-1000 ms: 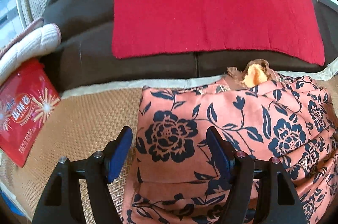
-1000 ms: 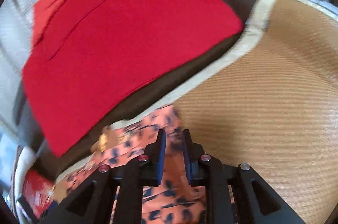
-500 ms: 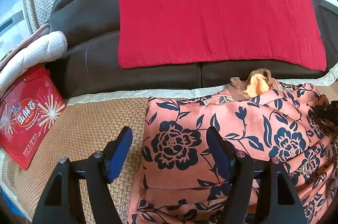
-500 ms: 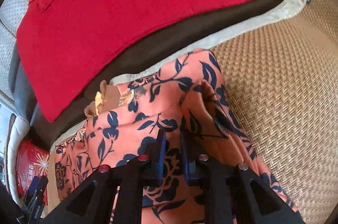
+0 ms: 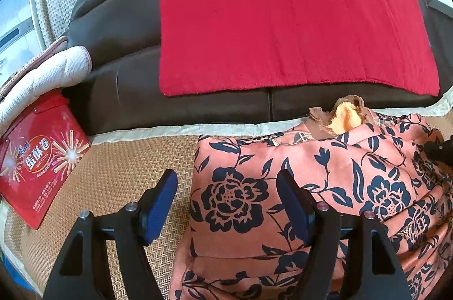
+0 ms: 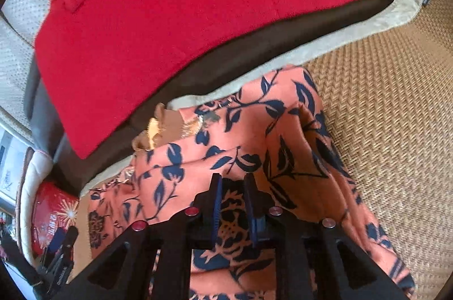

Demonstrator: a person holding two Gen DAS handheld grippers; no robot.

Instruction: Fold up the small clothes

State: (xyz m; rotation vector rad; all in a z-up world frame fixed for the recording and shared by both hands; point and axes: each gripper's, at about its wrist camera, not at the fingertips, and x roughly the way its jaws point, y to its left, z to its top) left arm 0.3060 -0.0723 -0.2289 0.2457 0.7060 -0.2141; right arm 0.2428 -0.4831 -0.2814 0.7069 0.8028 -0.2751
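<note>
Slippery floral garment (image 6: 254, 130) seems pinched in the right gripper (image 6: 232, 186); the left gripper (image 5: 226, 203) gapes, so the fold may slump.

A woven straw mat (image 5: 119, 175) with a pale cloth edge covers the seat. On the mat lies a pink dress with dark blue flowers (image 5: 311, 186), bunched up in folds. To the left of the dress, apart from it, a red snack bag (image 5: 39, 167) rests on the mat.
</note>
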